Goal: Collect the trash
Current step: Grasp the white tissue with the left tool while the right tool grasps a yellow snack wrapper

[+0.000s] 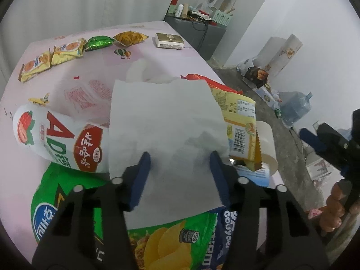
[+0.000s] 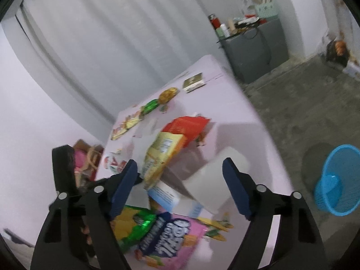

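Observation:
My left gripper [image 1: 178, 159] stands open, its blue fingers on either side of a white tissue [image 1: 164, 121] that lies over a pile of wrappers. Around it are a white AD milk bottle [image 1: 58, 139], a green chip bag [image 1: 171, 240], a yellow wrapper [image 1: 240, 121] and a paper cup [image 1: 267, 144]. My right gripper [image 2: 180, 175] is open and empty above the table's edge, over the paper cup [image 2: 216, 180], a yellow wrapper [image 2: 162, 155], a red bag [image 2: 189, 128] and a pink snack bag [image 2: 166, 240]. A blue basket [image 2: 335, 180] stands on the floor at right.
The pink table [image 1: 139, 67] holds a row of snack packets [image 1: 67, 51] and a small box [image 1: 168, 40] at its far side. A grey cabinet [image 1: 198, 33] with clutter stands behind. A water jug [image 1: 294, 108] and boxes lie on the floor at right.

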The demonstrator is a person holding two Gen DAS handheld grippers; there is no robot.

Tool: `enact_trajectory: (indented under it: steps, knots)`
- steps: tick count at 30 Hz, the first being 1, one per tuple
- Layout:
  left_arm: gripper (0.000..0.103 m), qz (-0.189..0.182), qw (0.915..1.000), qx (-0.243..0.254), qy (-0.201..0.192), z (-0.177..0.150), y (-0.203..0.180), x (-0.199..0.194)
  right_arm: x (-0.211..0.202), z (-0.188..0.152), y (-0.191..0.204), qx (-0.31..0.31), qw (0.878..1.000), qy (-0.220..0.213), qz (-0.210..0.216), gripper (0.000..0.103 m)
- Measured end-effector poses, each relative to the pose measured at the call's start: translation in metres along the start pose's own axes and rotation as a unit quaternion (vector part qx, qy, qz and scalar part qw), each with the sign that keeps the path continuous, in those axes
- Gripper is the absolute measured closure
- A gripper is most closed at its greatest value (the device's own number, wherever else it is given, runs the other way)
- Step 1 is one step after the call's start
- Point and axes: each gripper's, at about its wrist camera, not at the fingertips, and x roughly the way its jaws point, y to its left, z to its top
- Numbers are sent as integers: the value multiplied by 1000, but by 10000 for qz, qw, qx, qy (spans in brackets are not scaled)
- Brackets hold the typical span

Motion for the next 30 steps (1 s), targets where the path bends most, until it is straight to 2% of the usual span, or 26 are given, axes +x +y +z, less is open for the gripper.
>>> enact_trajectory:
  steps: [1,7,14,18,23,26,30]
  knots:
    - [63,-37,10000,-31,-7,0,0,-1,5,1,1,40,9999,48,79,32]
    - [81,-189,9994,-276,-98,0,7,-7,31,9,1,365,9968,403,583,43]
    - [101,-387,9978,-453,-277,-2,14,-15,70,13,-9,1033,9874,836,862,57]
    - [102,-503,9962,-549,-457,-2,17,-27,84,10,-9,1205,9835,988,919,69]
    - [103,-569,9926,-666,-837,-3,24,-56,87,5,-8,1251,9820,1060,937,91]
    - [103,-603,9895,-774,-1062,-4,30,-74,82,2,-9,1260,9819,1011,991,97]
    - [103,-588,9861,-884,-1280,-5,37,-90,73,2,-3,1159,9836,899,1047,98]
